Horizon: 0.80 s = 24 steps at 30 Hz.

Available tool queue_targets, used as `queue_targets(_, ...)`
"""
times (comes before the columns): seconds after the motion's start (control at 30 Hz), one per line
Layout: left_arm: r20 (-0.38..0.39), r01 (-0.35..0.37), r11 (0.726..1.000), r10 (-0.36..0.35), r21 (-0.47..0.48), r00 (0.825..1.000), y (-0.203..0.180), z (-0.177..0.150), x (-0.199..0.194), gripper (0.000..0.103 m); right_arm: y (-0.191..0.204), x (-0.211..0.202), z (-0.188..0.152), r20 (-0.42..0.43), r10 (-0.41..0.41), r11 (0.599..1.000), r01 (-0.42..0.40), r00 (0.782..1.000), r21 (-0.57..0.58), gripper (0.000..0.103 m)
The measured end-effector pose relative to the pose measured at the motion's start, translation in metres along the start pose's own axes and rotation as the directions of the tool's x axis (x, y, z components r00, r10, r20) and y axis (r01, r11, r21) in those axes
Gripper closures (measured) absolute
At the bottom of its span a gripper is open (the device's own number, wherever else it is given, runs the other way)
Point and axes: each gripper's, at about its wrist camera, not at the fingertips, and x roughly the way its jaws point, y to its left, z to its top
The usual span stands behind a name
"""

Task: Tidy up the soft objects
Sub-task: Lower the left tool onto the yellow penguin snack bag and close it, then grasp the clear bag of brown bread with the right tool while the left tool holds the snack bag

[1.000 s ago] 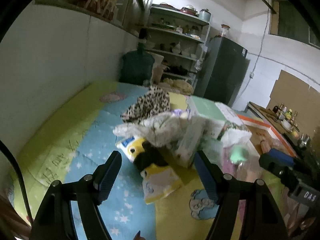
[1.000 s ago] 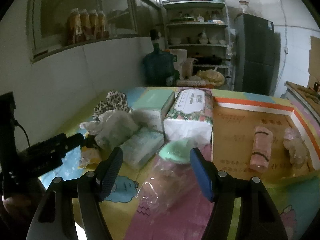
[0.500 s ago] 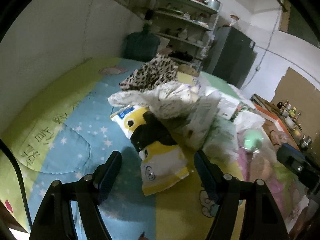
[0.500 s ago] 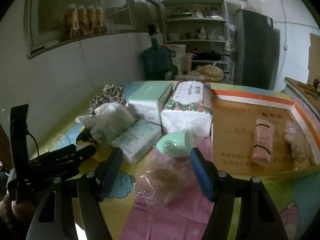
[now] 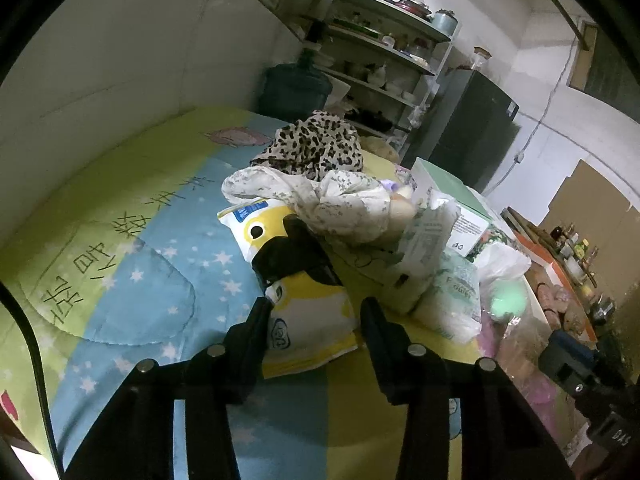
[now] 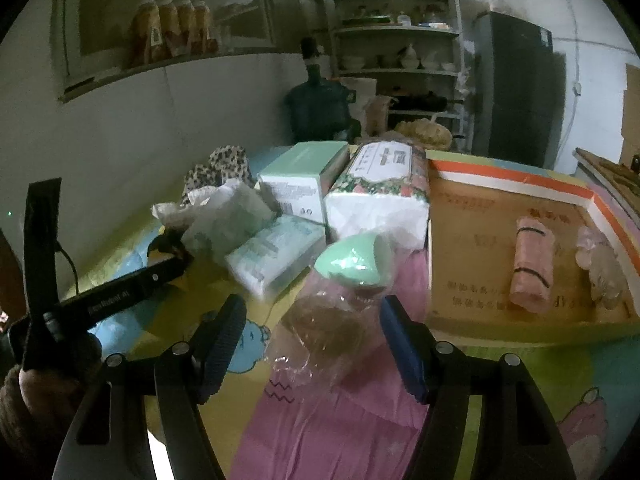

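A pile of soft things lies on a colourful play mat point(image 5: 132, 280). A yellow-and-white soft pack with a black band point(image 5: 304, 280) lies in front. My left gripper point(image 5: 314, 320) is open, its fingers on either side of the pack's near end. Behind it lie a pale speckled cloth point(image 5: 320, 200) and a leopard-print cloth point(image 5: 316, 148). My right gripper point(image 6: 312, 332) is open around a clear plastic bag point(image 6: 332, 328) holding a mint-green cup-shaped thing point(image 6: 354, 258). An open cardboard box point(image 6: 472, 248) holds a rolled pink towel point(image 6: 532, 264).
Tissue packs point(image 6: 276, 248), a mint-green box point(image 6: 300, 184) and a flowered tissue pack point(image 6: 380, 192) stand mid-mat. A white wall point(image 5: 120, 64) runs along the left. A water jug point(image 6: 318, 110), shelves point(image 6: 400, 32) and a dark fridge point(image 6: 516, 88) stand behind.
My left gripper has moved forward and down onto the yellow pack, its fingers narrowing around the pack's near end. My right gripper has moved slightly closer to the plastic bag.
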Motion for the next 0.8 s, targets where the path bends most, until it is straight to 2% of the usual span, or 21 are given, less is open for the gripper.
queue_targets(0.23,0.034,-0.005,1.000,0.004,0.018,0.999,-0.001,-0.005,-0.015,0.058,-0.002,0.007,-0.006,-0.027,-0.023,1.000,0.023,0.999,0.003,0.032)
queue_targets(0.6,0.136,0.006,0.998,-0.015,0.063,0.991,-0.012,0.003,-0.043,0.058,-0.002,0.021,-0.008,-0.066,-0.063,0.998,0.063,0.996,-0.003,0.031)
queue_targets(0.8,0.164,-0.001,0.997,-0.012,0.079,0.986,-0.016,0.004,-0.050,0.058,0.000,0.019,-0.008,-0.066,-0.070,0.998,0.069,0.995,-0.011,0.039)
